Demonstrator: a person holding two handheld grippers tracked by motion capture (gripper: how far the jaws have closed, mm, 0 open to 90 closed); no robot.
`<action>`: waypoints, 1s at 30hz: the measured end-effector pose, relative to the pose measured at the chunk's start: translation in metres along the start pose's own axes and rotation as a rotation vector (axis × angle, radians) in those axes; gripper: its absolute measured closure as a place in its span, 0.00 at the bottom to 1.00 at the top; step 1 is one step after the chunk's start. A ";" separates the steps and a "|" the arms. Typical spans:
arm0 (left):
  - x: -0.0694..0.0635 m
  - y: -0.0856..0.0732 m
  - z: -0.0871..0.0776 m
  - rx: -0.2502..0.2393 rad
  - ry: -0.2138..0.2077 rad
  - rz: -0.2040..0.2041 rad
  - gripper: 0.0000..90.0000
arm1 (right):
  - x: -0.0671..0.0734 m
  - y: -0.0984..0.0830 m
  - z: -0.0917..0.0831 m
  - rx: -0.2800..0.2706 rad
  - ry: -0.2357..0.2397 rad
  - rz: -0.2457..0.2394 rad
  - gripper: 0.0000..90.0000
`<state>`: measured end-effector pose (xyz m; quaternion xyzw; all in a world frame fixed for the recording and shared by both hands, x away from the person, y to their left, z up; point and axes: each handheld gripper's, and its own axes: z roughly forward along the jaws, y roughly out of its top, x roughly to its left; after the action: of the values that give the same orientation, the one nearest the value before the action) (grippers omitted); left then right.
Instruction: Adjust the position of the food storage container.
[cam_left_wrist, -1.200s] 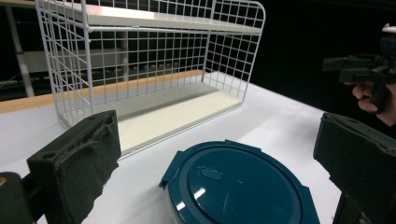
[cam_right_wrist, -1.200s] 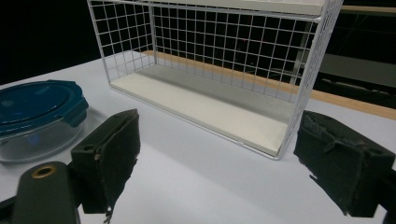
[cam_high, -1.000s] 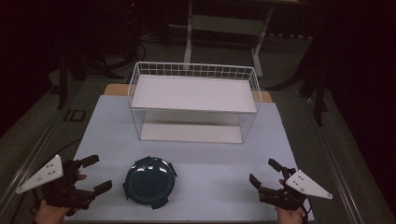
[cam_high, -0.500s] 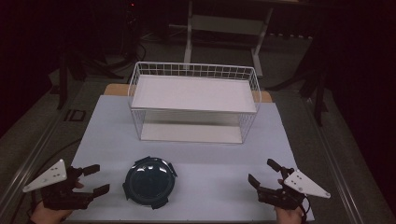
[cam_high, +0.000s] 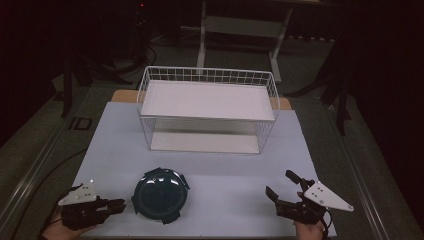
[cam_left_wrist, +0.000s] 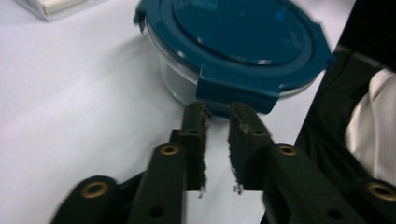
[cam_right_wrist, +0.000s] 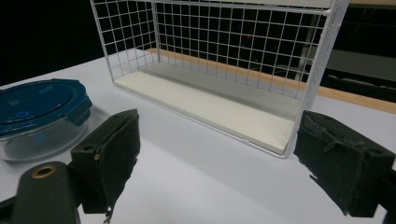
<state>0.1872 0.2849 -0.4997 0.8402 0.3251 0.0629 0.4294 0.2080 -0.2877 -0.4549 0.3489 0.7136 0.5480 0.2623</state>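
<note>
- Our left tongs (cam_high: 119, 204), nearly closed with a thin gap, point at the blue-lidded container (cam_high: 161, 194).
- Our right tongs (cam_high: 283, 189) gape wide open, holding nothing.
- A white wire rack (cam_high: 207, 108) stands behind.

Container lid (cam_left_wrist: 243, 44) is teal-blue over a clear glass bowl (cam_left_wrist: 180, 84). My left gripper (cam_left_wrist: 217, 112) and right gripper (cam_right_wrist: 215, 163) are black with brass-coloured rivets, grey plates on top. Wire rack (cam_high: 207, 107) is white, square grid mesh, white shelves. Tabletop (cam_high: 115, 145) is pale lavender-white.
</note>
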 end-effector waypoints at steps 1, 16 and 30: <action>0.000 -0.001 0.003 0.008 0.006 0.005 0.97 | -0.001 0.000 0.000 -0.001 0.002 0.001 0.15; -0.006 0.005 0.016 0.032 -0.023 0.004 1.00 | -0.001 0.000 0.001 0.003 0.009 0.003 0.15; -0.003 0.017 0.026 0.060 -0.021 -0.005 1.00 | -0.001 0.000 0.002 0.003 0.013 0.001 0.15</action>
<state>0.2035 0.2584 -0.5022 0.8523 0.3247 0.0433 0.4077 0.2103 -0.2875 -0.4554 0.3461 0.7160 0.5492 0.2567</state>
